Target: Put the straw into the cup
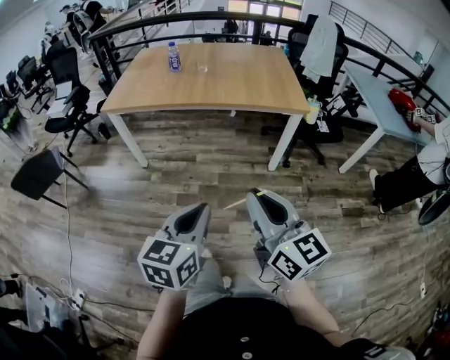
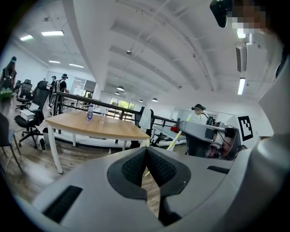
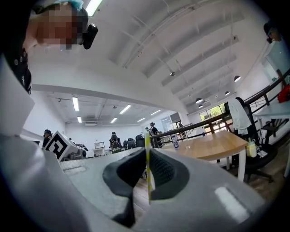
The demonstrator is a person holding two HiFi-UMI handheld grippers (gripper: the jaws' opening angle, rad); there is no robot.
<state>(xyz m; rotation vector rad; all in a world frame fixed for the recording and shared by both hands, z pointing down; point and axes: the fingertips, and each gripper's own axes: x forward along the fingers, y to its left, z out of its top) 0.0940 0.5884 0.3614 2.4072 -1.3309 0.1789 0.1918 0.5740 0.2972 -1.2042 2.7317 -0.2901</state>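
Note:
A thin yellow-and-white straw (image 3: 147, 168) stands upright between the pads of my right gripper (image 3: 147, 156), which is shut on it. In the head view the straw (image 1: 235, 204) pokes out to the left of the right gripper (image 1: 252, 194), above the wooden floor. My left gripper (image 1: 204, 208) is beside it, its jaws shut with nothing between them. In the left gripper view, the straw (image 2: 176, 138) slants across the right gripper's nose. A small clear cup (image 1: 202, 67) stands on the far wooden table (image 1: 232, 88), next to a water bottle (image 1: 174, 56). Both grippers are well short of the table.
Office chairs (image 1: 67, 105) stand left of the table, and a dark chair with a white coat (image 1: 320, 49) stands to its right. A black railing (image 1: 211, 17) runs behind. A seated person (image 1: 415, 176) and a second table (image 1: 383, 98) are at the right. Cables (image 1: 70, 295) lie on the floor.

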